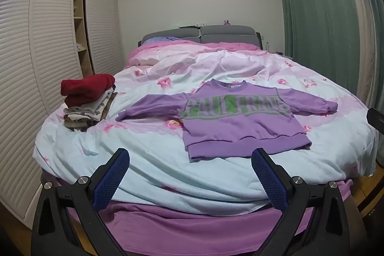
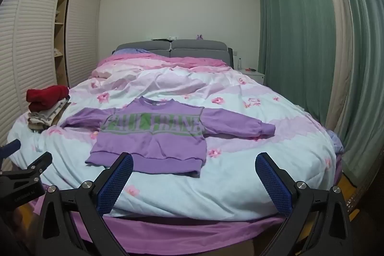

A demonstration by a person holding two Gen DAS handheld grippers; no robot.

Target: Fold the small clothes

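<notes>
A purple sweatshirt (image 1: 240, 126) with green lettering lies flat and face up on the bed, sleeves spread to both sides; it also shows in the right wrist view (image 2: 153, 140). My left gripper (image 1: 190, 157) is open and empty, held at the foot of the bed just short of the sweatshirt's hem. My right gripper (image 2: 194, 161) is open and empty, also near the hem, to the right of the left one. The left gripper (image 2: 24, 157) shows at the left edge of the right wrist view.
A stack of folded clothes (image 1: 88, 102) with a red item on top sits at the bed's left edge, also in the right wrist view (image 2: 48, 107). The flowered duvet (image 1: 168, 155) covers the bed. A louvred wardrobe (image 1: 36, 64) stands left, green curtains (image 2: 300, 40) right.
</notes>
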